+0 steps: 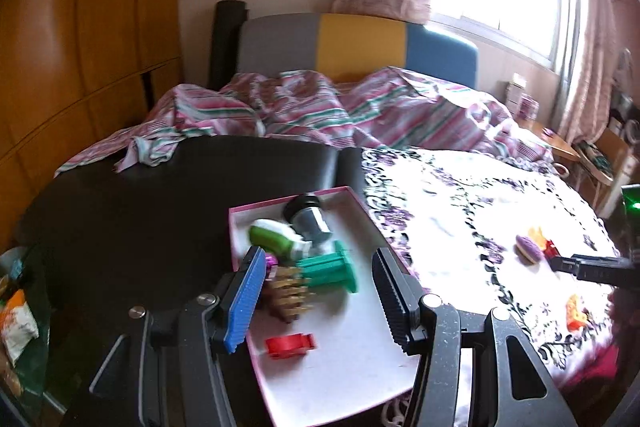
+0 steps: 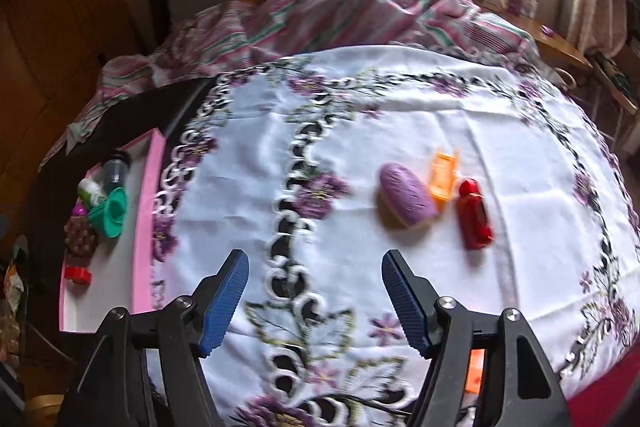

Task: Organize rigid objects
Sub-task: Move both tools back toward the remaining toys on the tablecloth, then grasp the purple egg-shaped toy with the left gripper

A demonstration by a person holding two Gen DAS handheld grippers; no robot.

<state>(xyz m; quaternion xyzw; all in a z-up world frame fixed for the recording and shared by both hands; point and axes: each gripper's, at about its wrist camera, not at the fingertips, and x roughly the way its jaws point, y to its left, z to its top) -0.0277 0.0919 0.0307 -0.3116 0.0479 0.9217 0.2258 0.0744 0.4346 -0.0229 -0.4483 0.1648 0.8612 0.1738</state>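
Note:
A pink-rimmed white box (image 1: pixel 352 339) holds a red toy piece (image 1: pixel 290 345), a green spool (image 1: pixel 332 267), a brown studded piece (image 1: pixel 288 291), a green-and-white bottle (image 1: pixel 276 241) and a grey jar (image 1: pixel 310 219). My left gripper (image 1: pixel 316 291) is open and empty, just above the box. My right gripper (image 2: pixel 314 291) is open and empty over the flowered tablecloth (image 2: pixel 400 115). Ahead of it to the right lie a purple donut-shaped toy (image 2: pixel 406 197), an orange piece (image 2: pixel 442 183) and a red toy car (image 2: pixel 474 215). The box also shows at the left in the right wrist view (image 2: pixel 150 211).
A black tabletop (image 1: pixel 160 211) lies left of the box. A bed with a striped pink quilt (image 1: pixel 320 107) is behind the table. An orange item (image 1: pixel 576 313) lies on the cloth's right edge. Snack bags (image 1: pixel 16 323) sit at the far left. A wooden side table (image 2: pixel 560 43) stands at the right.

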